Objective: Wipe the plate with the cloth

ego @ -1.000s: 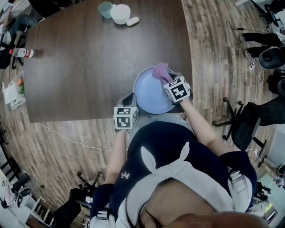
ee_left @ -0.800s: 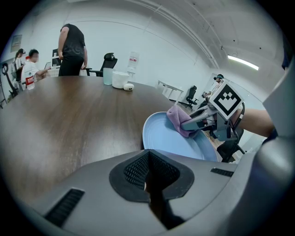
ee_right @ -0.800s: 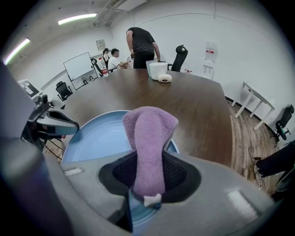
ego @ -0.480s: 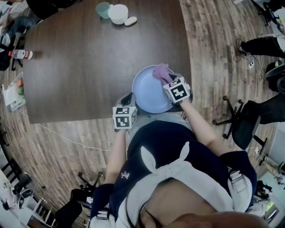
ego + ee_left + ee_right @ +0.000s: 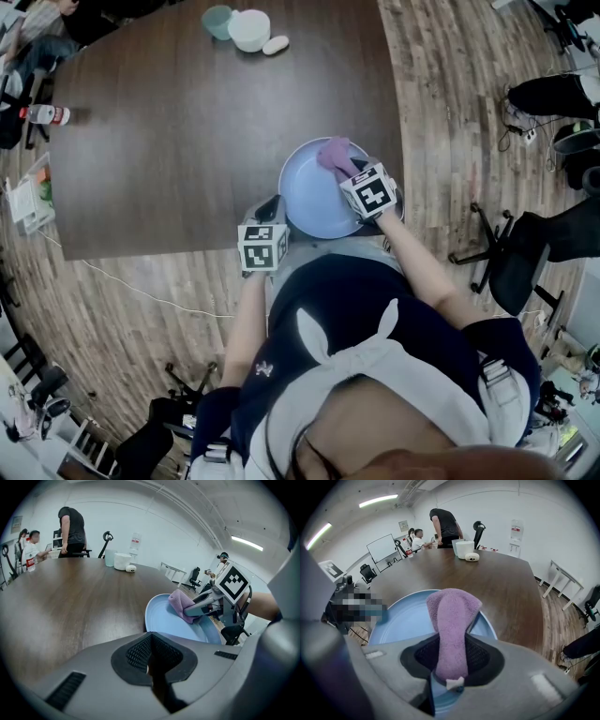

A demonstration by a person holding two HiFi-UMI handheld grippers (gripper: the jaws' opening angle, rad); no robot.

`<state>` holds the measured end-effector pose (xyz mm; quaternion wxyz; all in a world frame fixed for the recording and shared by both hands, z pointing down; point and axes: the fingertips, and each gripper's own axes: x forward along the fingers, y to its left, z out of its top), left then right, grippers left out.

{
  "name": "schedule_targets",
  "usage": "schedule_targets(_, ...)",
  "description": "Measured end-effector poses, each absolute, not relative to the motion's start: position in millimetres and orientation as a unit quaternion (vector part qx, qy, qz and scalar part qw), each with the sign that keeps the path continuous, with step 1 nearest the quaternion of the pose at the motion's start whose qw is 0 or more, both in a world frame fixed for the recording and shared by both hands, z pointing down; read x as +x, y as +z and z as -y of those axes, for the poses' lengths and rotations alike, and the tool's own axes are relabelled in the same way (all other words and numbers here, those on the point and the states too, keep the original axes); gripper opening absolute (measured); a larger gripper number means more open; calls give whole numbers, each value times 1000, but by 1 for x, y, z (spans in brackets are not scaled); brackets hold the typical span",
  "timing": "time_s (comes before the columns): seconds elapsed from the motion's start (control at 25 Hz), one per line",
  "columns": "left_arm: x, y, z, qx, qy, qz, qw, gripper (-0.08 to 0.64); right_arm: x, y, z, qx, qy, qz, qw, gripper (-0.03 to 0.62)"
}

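Logging from head view: right gripper [image 5: 347, 167] clamps the purple cloth [image 5: 333, 150] against the blue plate [image 5: 305, 202] at its 1 o'clock. I read left gripper [image 5: 273, 208] pinched on its 7 o'clock rim. Plate sits at the table's [image 5: 187, 141] 5 o'clock edge.

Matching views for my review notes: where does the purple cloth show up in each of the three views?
Head view: the purple cloth lies on the far right part of the blue plate, at the tip of the right gripper.
Left gripper view: right of centre, over the plate's far side.
Right gripper view: dead centre, clamped between that gripper's jaws.
Shared landmark: the blue plate, under the cloth in all three views.
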<state>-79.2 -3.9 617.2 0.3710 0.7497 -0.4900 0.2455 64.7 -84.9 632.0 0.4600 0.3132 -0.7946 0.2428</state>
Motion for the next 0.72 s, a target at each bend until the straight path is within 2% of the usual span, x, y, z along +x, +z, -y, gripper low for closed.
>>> schedule_targets(0.72, -79, 618, 4, 749, 245, 490, 373, 6, 42, 633, 73, 281, 246, 806, 458, 126)
